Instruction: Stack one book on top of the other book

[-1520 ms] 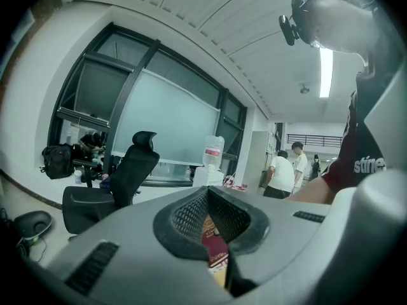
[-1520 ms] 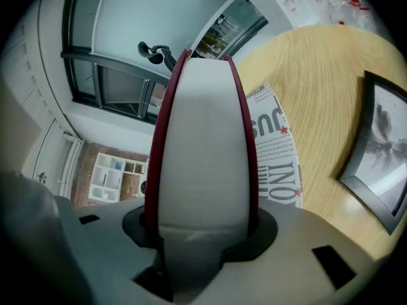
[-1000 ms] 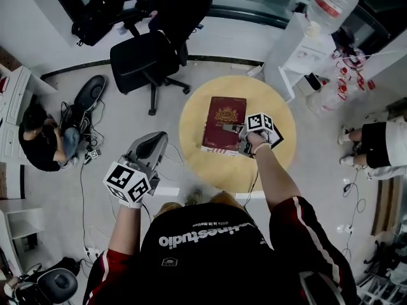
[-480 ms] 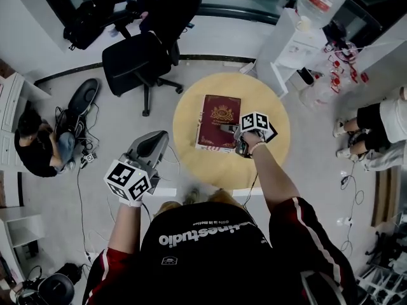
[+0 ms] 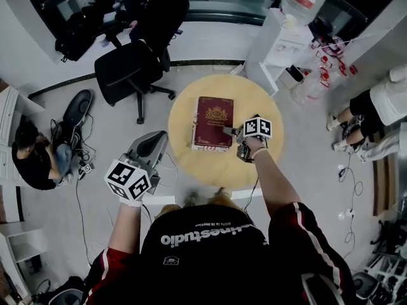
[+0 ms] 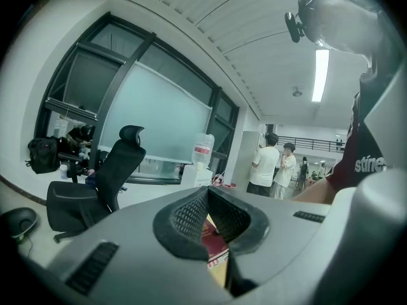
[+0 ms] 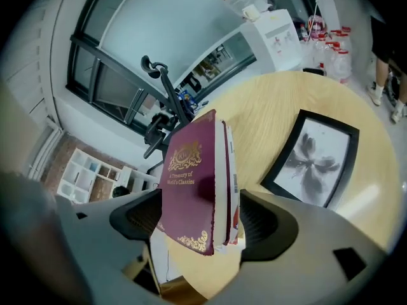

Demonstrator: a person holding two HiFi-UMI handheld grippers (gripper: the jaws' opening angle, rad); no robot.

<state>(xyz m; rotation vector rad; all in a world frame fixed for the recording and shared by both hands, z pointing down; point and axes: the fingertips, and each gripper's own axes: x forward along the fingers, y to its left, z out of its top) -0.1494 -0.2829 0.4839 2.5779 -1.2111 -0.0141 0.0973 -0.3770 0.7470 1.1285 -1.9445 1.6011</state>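
Sitting between the just-opened jaws of right gripper [image 7: 202, 224], maroon book [image 7: 189, 170] atop lower book [image 7: 233, 189], left gripper [image 6: 206, 218] jaws closed.

A maroon hardcover book [image 7: 191, 183] with a gold crest and gold title lies flat, cover up. It rests squarely on a second book [image 7: 234, 183], which shows only a white-and-red edge. The stack's near end sits between the right gripper's [image 7: 200, 224] jaws, which have just been opening and stand wide apart.

Maroon book [image 5: 213, 121] (gold ornament); pale wood table [image 5: 254, 100].
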